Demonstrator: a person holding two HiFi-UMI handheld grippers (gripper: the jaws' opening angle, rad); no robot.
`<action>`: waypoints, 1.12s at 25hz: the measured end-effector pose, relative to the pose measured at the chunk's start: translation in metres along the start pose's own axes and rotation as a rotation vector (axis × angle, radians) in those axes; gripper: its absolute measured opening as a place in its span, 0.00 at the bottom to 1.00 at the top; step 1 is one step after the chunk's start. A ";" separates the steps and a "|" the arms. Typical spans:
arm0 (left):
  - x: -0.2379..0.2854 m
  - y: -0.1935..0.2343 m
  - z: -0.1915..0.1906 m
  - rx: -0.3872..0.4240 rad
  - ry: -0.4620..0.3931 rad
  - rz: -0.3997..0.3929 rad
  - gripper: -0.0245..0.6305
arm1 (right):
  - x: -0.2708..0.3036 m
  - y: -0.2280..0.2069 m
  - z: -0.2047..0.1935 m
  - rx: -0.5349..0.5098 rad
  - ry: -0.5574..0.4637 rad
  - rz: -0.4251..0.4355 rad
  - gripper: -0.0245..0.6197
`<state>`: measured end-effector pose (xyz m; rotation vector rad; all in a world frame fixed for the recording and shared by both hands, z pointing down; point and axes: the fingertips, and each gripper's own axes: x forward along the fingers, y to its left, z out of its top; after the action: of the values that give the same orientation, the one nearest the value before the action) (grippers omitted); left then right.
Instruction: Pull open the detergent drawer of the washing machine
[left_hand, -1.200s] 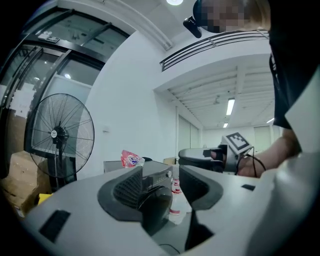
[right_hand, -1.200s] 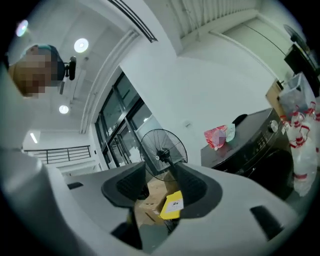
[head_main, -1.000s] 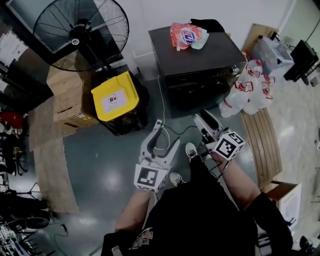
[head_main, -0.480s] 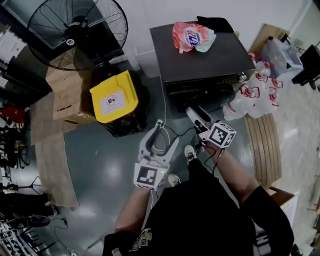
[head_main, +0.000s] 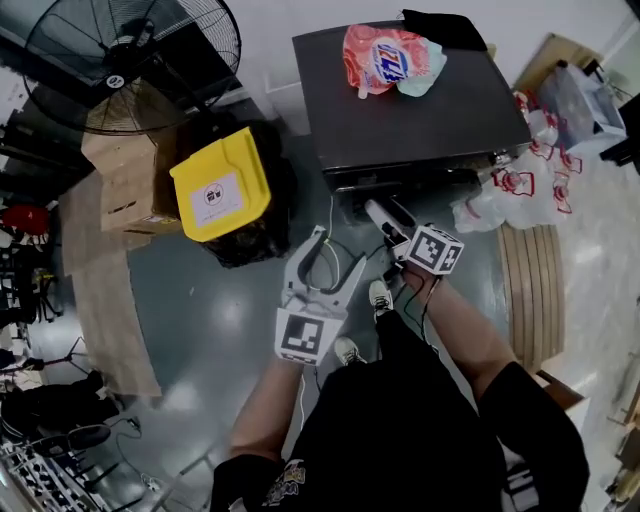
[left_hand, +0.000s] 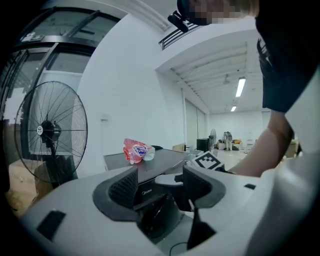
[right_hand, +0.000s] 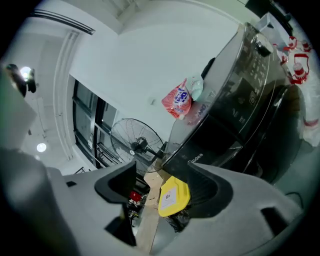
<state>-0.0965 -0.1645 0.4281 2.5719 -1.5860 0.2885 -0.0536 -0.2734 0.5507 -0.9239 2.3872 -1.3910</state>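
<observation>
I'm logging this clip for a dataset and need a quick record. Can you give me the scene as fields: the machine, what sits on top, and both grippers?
washing machine: dark, no drawer sticking out of its front
on top: detergent pouch, black cloth
left gripper: jaws open, empty, short of the machine
right gripper: jaws opening, nothing between them, close to the machine's front
beside machine: yellow-lidded bin, fan

right tongs (head_main: 375, 210) carried forward and lower, tips now just short of the washing machine (head_main: 420, 120) front's top edge, jaws opening with nothing between them, left tongs (head_main: 338, 252) also advanced, trailing beside the right tongs
</observation>
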 end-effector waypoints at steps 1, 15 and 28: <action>0.008 0.002 -0.003 -0.001 0.007 -0.003 0.43 | 0.006 -0.007 0.000 0.016 0.002 -0.003 0.56; 0.073 0.034 -0.052 -0.049 0.051 -0.007 0.43 | 0.055 -0.078 -0.001 0.285 -0.056 -0.036 0.74; 0.083 0.047 -0.062 -0.098 0.081 -0.028 0.43 | 0.053 -0.112 -0.007 0.379 -0.097 -0.160 0.74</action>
<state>-0.1088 -0.2464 0.5066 2.4748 -1.4969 0.3003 -0.0534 -0.3406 0.6548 -1.0616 1.9188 -1.7331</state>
